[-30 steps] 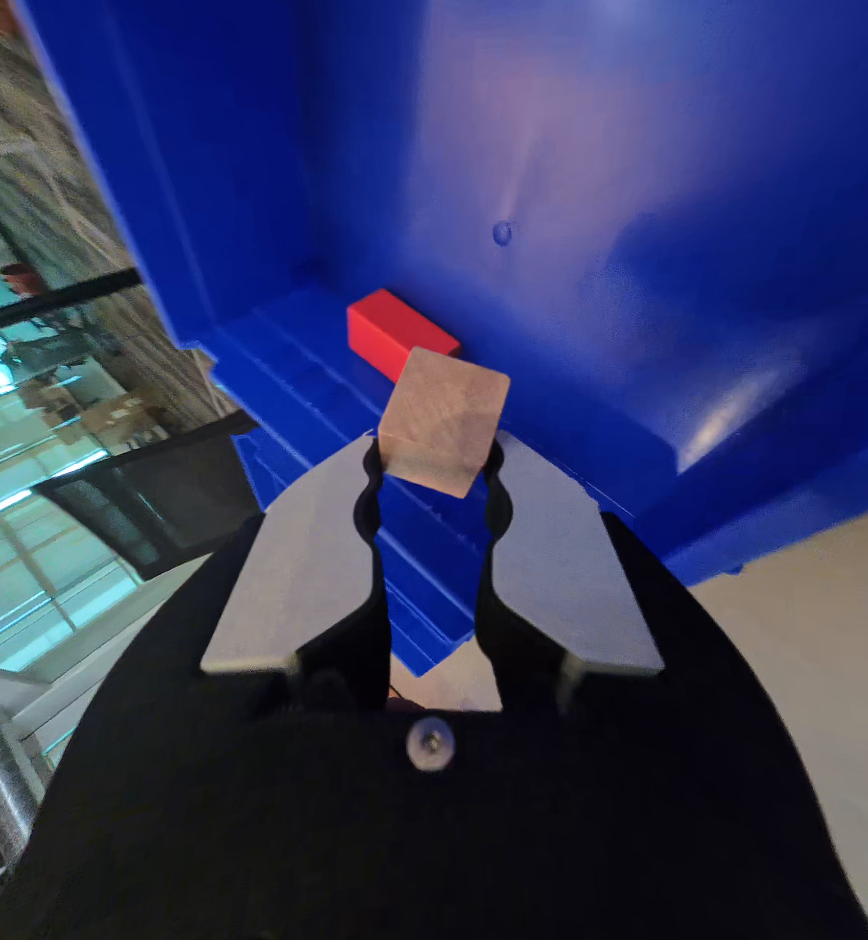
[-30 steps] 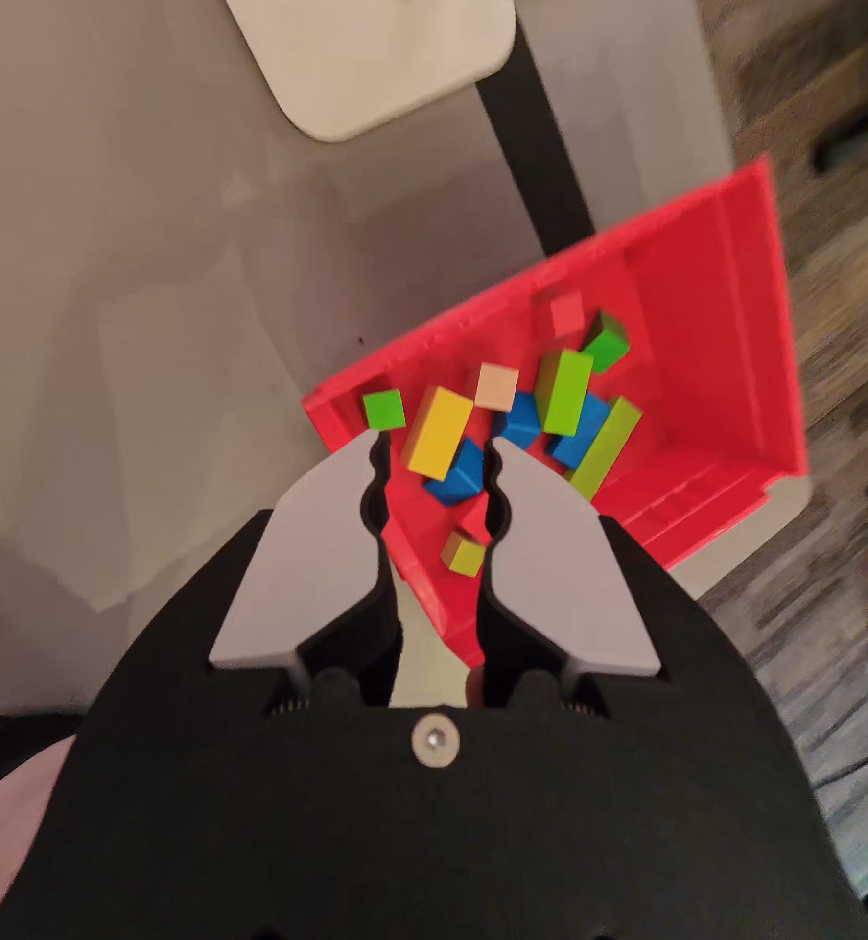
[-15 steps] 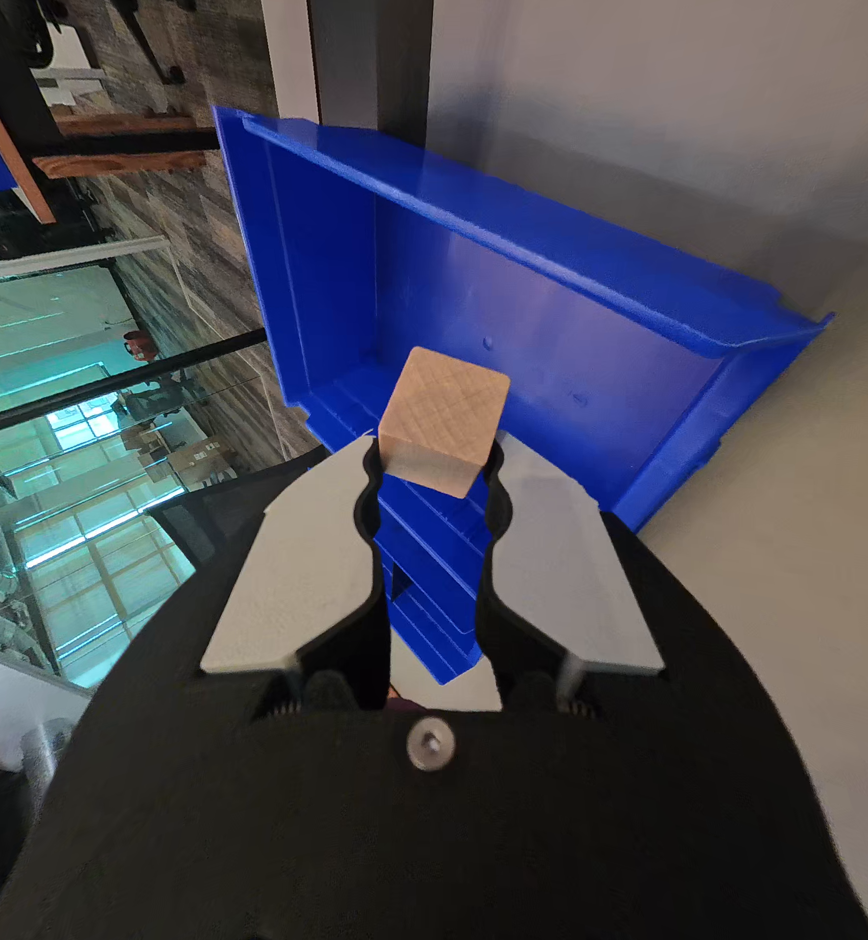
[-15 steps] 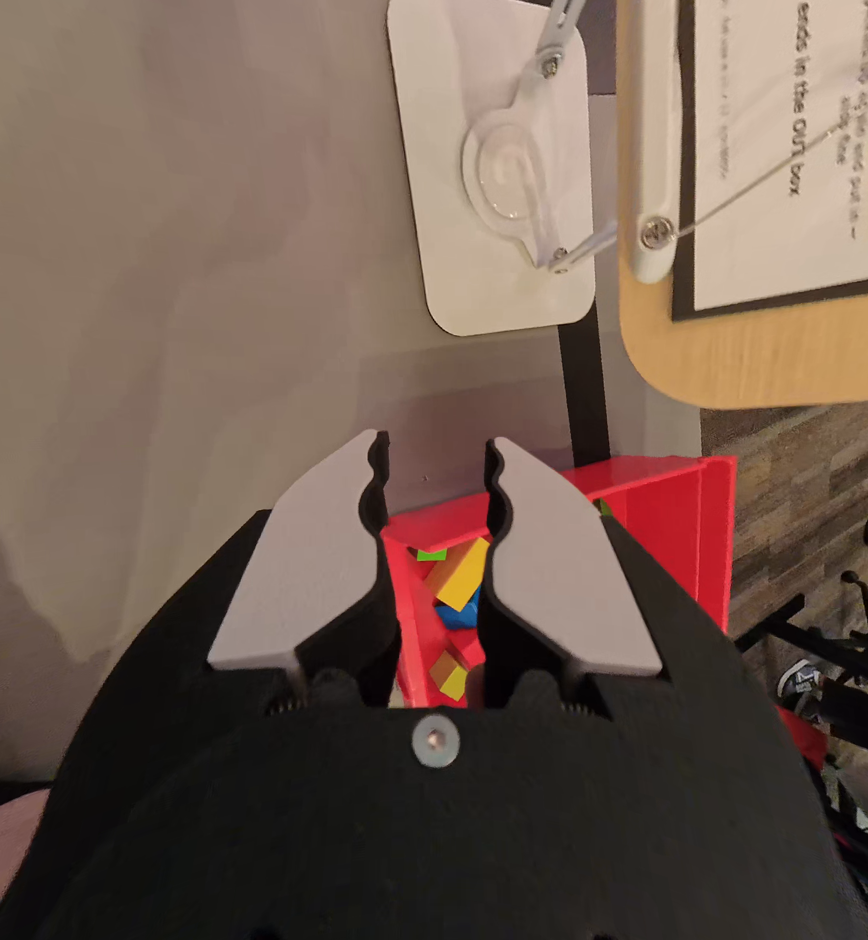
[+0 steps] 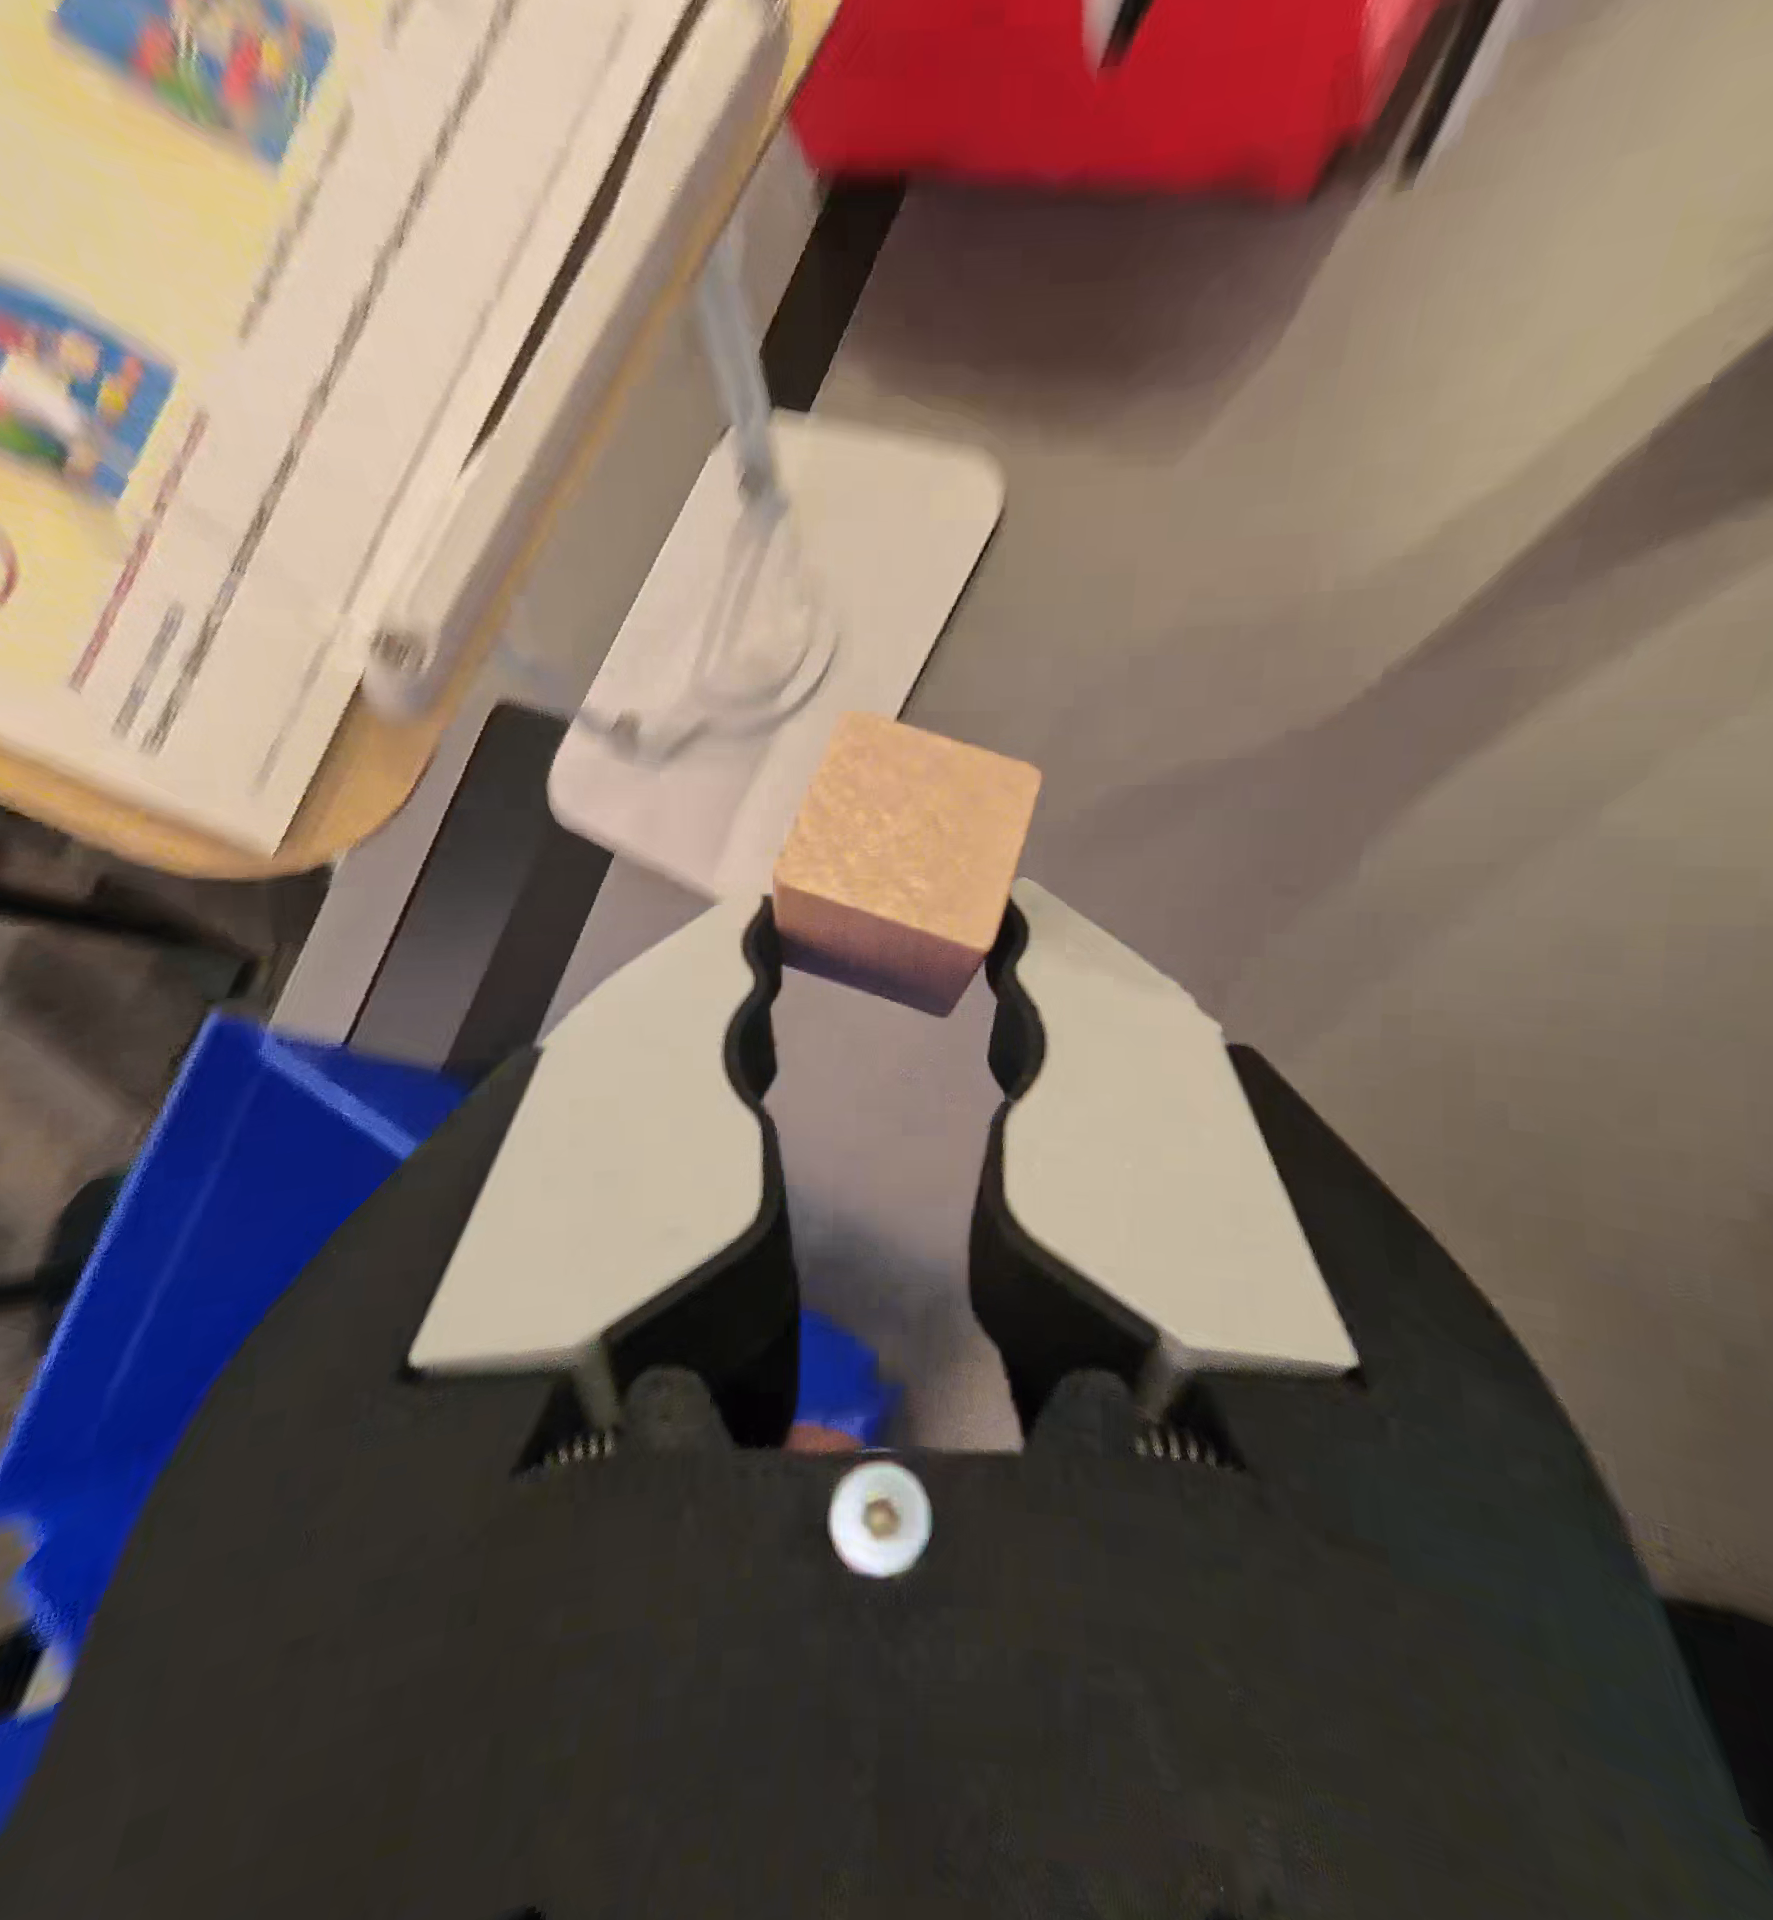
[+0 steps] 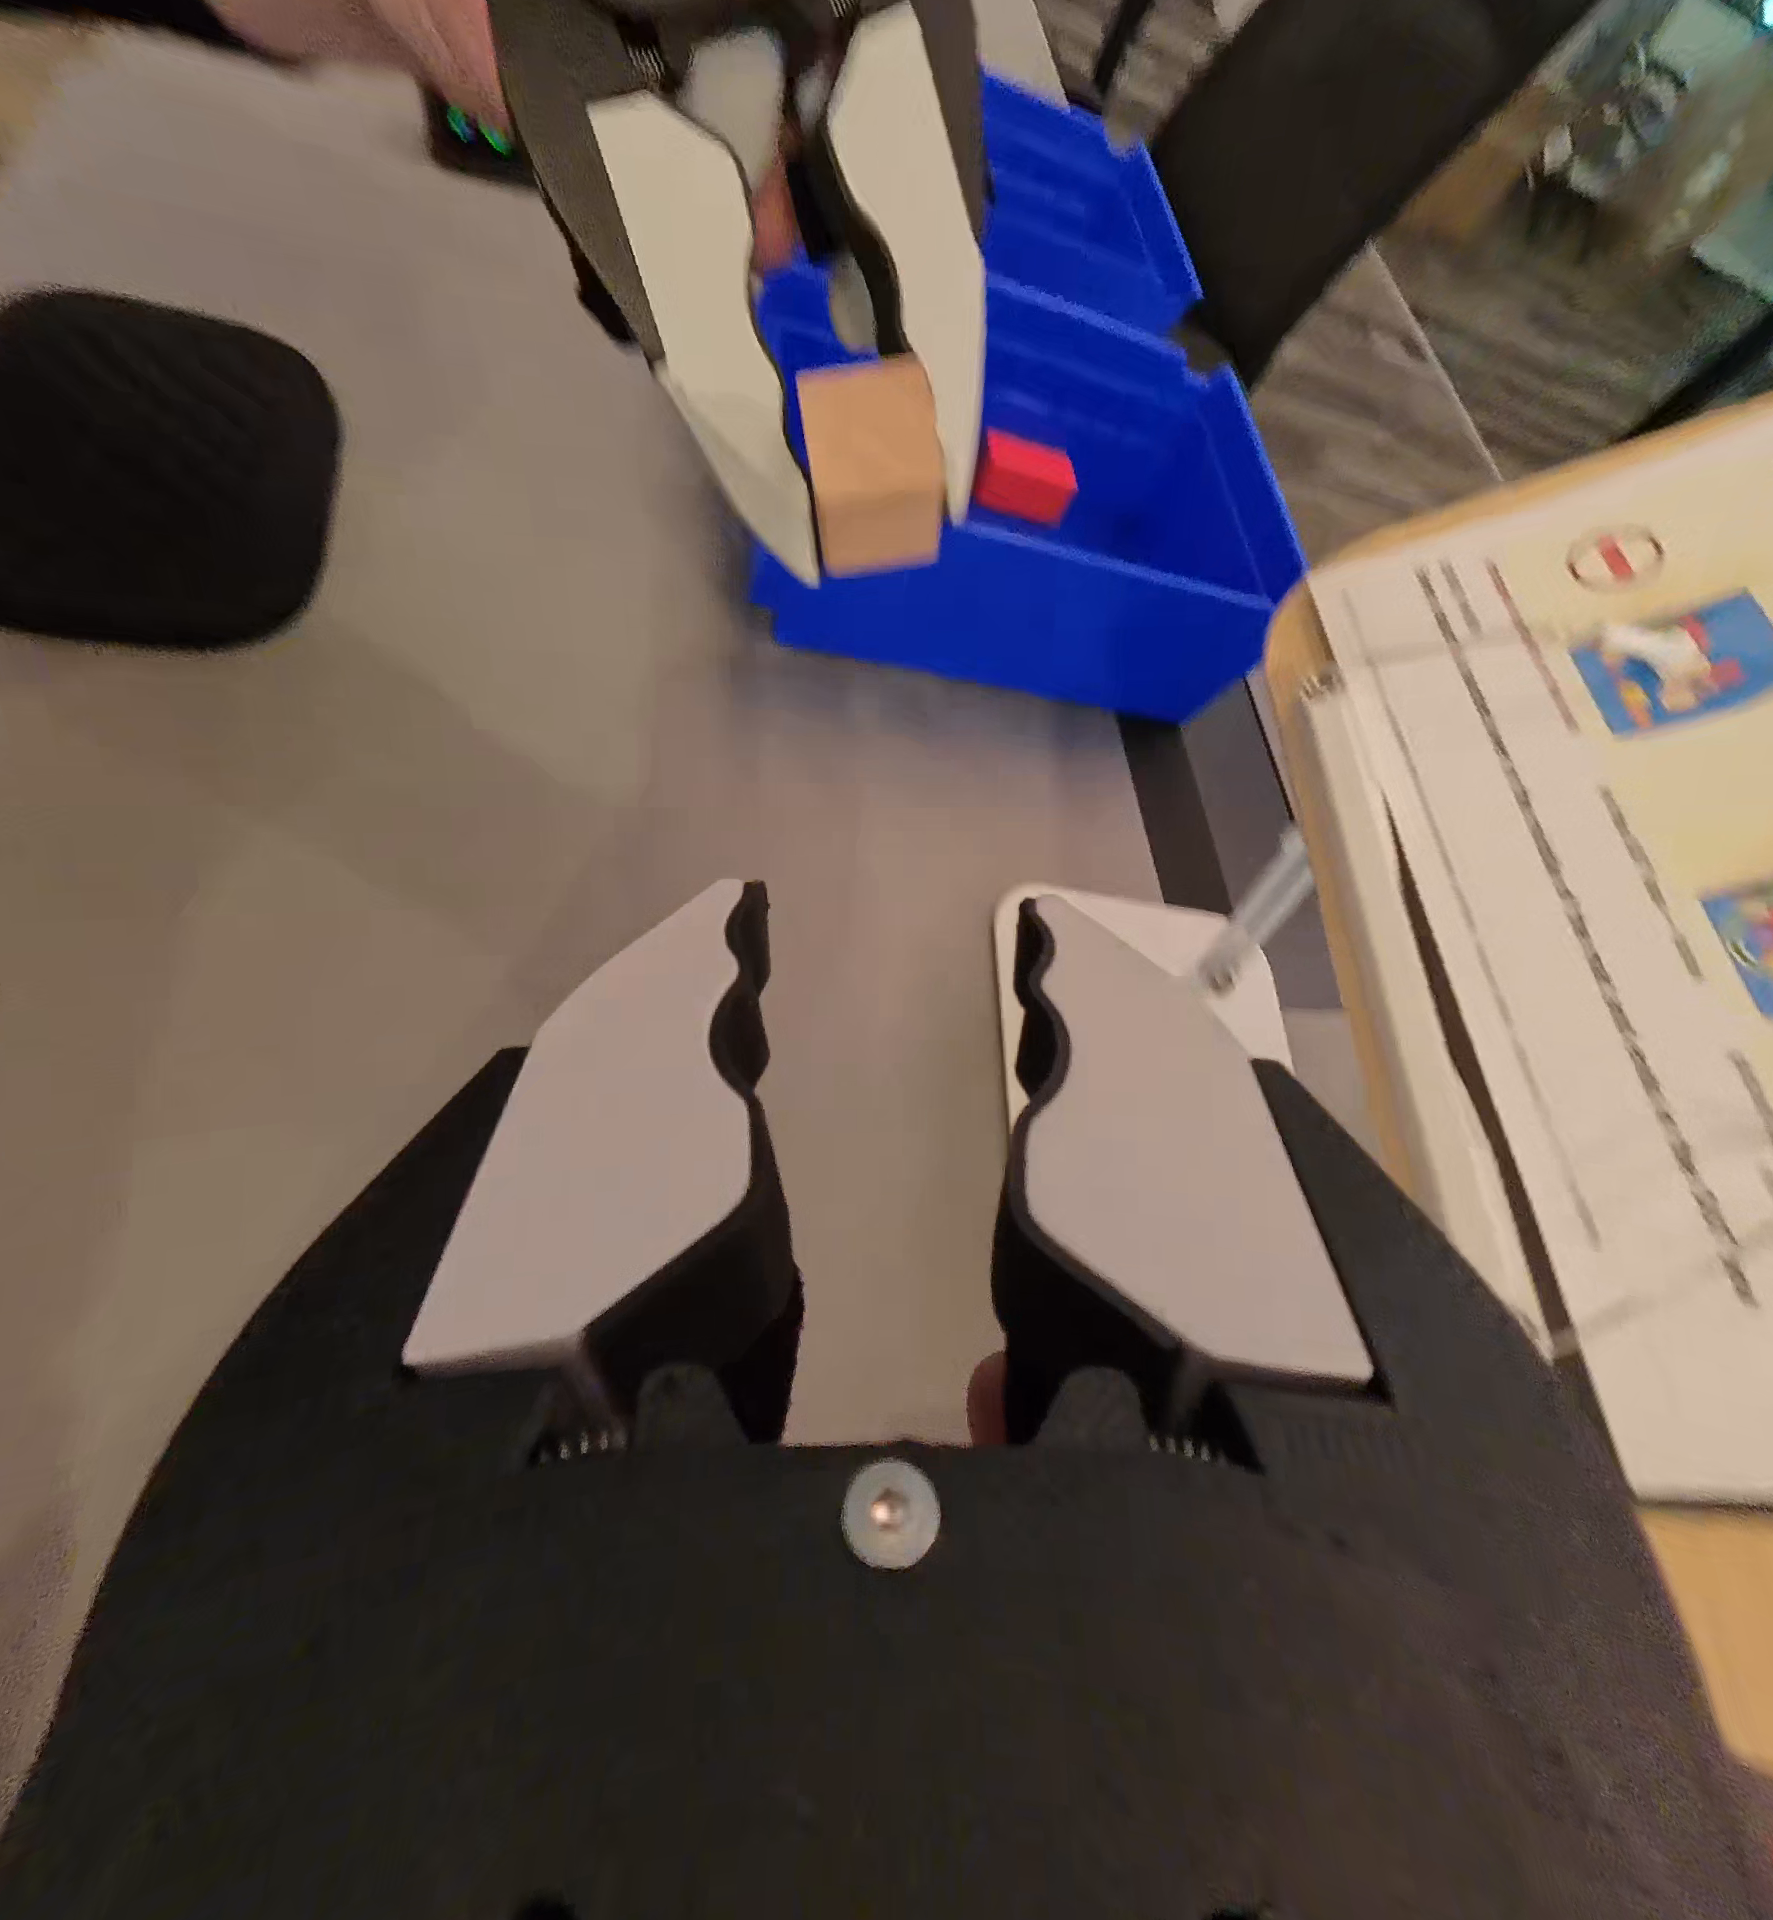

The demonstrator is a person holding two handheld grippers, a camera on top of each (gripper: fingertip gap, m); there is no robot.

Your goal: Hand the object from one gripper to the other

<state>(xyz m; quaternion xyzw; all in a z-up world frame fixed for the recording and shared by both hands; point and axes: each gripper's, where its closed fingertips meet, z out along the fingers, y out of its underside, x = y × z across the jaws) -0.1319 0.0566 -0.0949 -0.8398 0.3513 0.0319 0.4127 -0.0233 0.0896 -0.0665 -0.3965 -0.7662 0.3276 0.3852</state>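
My left gripper [image 5: 884, 920] is shut on a plain wooden cube [image 5: 897, 857], which both pads press at the fingertips. It holds the cube in the air above the grey table [image 5: 1433, 727]. In the right wrist view the left gripper [image 6: 877, 488] shows at the top with the same cube [image 6: 869, 476] between its fingers, in front of the blue bin [image 6: 1069, 613]. My right gripper [image 6: 887, 914] is open and empty, low over the table and pointing toward the left gripper, still some way from the cube.
The blue bin [image 5: 186, 1195] holds a red block [image 6: 1025, 480]. A red bin [image 5: 1058, 94] stands at the far side. A clipboard with printed sheets [image 6: 1588, 935] on a white stand base [image 5: 778, 665] lies to one side. A black pad [image 6: 123, 468] lies on the table. Left tips to right tips: about 12 cm.
My left gripper has swung away from the blue bin with the cube still in its grasp. My right gripper has turned from the red bin toward the left gripper and opened wider.
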